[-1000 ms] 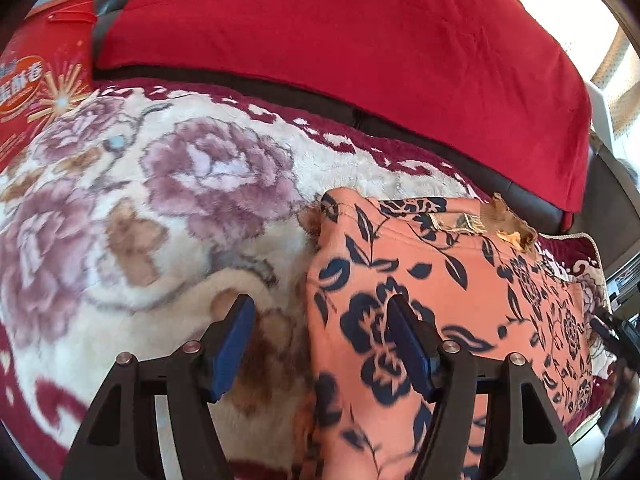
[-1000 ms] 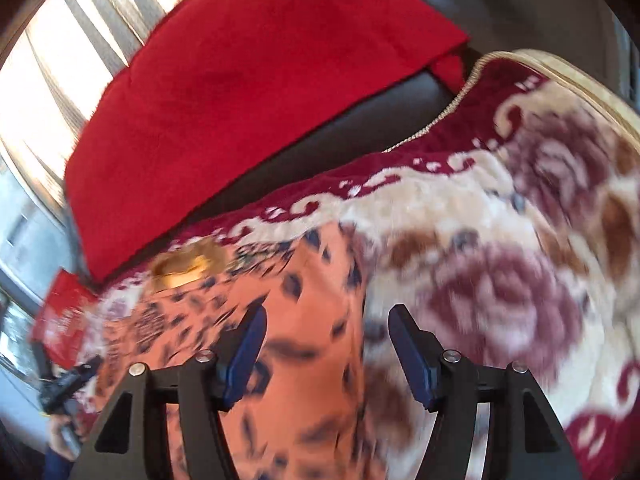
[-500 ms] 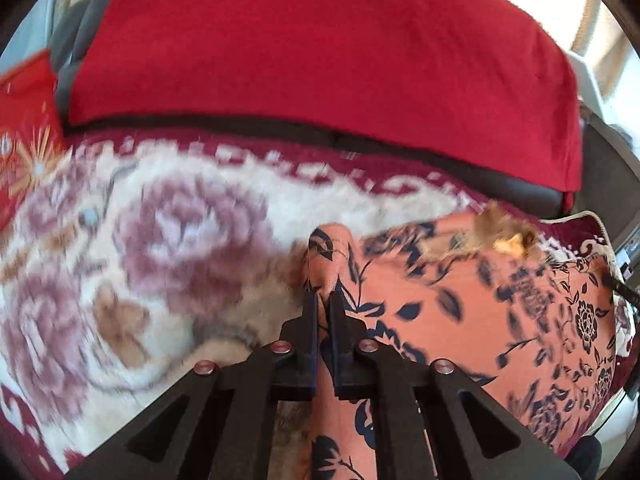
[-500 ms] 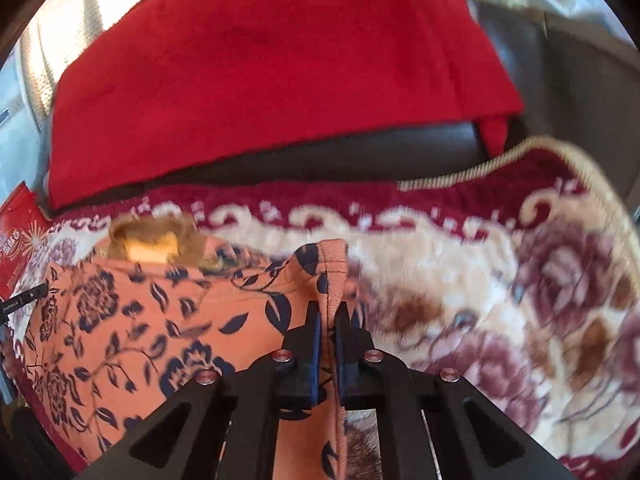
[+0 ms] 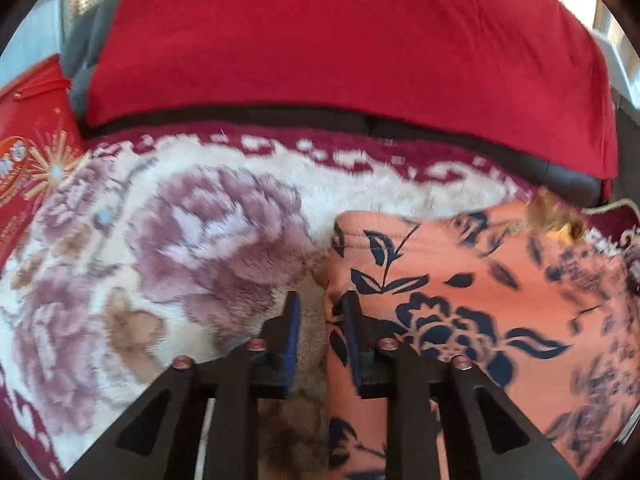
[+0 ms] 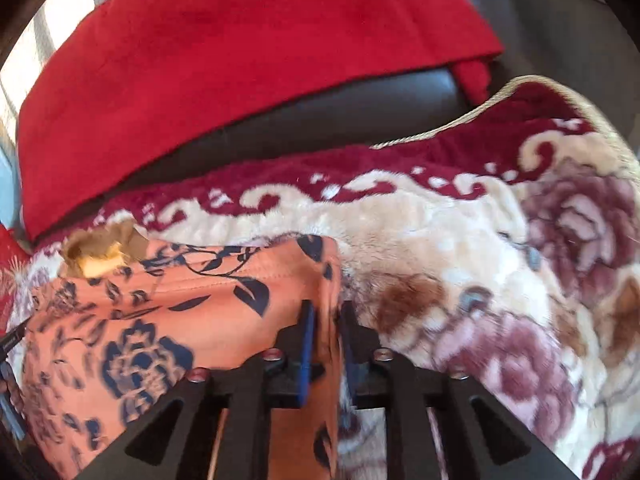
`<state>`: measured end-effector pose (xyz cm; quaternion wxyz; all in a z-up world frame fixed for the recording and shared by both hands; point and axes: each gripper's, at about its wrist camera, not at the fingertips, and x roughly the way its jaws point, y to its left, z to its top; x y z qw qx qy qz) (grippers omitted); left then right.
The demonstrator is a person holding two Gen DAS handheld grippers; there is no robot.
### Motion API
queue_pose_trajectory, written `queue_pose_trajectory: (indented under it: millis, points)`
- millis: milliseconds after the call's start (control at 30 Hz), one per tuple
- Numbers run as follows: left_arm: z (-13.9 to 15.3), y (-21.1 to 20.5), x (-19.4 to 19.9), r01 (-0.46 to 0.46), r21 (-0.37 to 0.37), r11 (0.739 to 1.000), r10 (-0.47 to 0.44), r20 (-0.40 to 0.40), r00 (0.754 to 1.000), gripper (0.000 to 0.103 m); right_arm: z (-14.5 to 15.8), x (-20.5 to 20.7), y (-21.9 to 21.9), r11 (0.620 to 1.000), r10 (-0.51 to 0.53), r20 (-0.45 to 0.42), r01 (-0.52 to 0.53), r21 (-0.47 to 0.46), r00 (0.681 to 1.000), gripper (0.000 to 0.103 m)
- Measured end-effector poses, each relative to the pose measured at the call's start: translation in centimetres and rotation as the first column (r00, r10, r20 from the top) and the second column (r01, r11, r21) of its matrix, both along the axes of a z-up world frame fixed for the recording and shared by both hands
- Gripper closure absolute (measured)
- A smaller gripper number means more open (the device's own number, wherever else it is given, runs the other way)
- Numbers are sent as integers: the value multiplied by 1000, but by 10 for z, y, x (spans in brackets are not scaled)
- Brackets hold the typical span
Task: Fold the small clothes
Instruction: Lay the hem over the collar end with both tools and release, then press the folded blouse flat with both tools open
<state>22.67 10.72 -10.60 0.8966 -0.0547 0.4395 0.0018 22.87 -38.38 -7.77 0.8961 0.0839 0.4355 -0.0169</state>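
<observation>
An orange garment with a navy flower print (image 5: 460,280) lies flat on a plush floral blanket (image 5: 200,220). My left gripper (image 5: 320,300) is at its left edge, jaws opening: the cloth's edge lies against the right finger and blanket shows in the gap. In the right wrist view the same garment (image 6: 180,312) fills the lower left. My right gripper (image 6: 327,308) straddles its right edge, jaws opening, with a strip of orange cloth between the pads. A brown and yellow tuft (image 6: 100,248) sits at the garment's far edge.
A red cloth (image 5: 340,40) drapes the dark sofa back (image 6: 340,116) behind the blanket. A red printed box (image 5: 28,152) stands at the far left. The blanket (image 6: 480,240) spreads to the right of the garment, up to its corded hem (image 6: 432,132).
A second ago both grippers stood wide open astride the garment's edges, then pinched them shut. Now both pairs of jaws have parted again and the garment's far corners lie on the blanket.
</observation>
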Motion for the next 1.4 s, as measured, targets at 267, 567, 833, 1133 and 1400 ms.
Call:
queue_pose_trajectory:
  millis: [267, 567, 833, 1133, 1400]
  points:
    - [57, -43, -48, 122, -38, 992, -114, 159, 981, 41, 65, -53, 27, 964, 107, 192, -150, 221, 976, 17]
    - [-10, -120, -51, 275, 123, 954, -270, -52, 961, 27, -8, -56, 11, 926, 4, -41, 12, 377, 999, 22]
    - [42, -137, -41, 263, 73, 962, -269, 97, 958, 26, 34, -23, 65, 823, 203, 58, -203, 531, 977, 21]
    - [-21, -150, 4, 218, 94, 971, -215, -43, 976, 6, -27, 44, 65, 778, 114, -18, -78, 623, 993, 25]
    - [-26, -143, 7, 201, 91, 975, -196, -54, 979, 0, -23, 20, -3, 818, -99, -21, 94, 567, 995, 31]
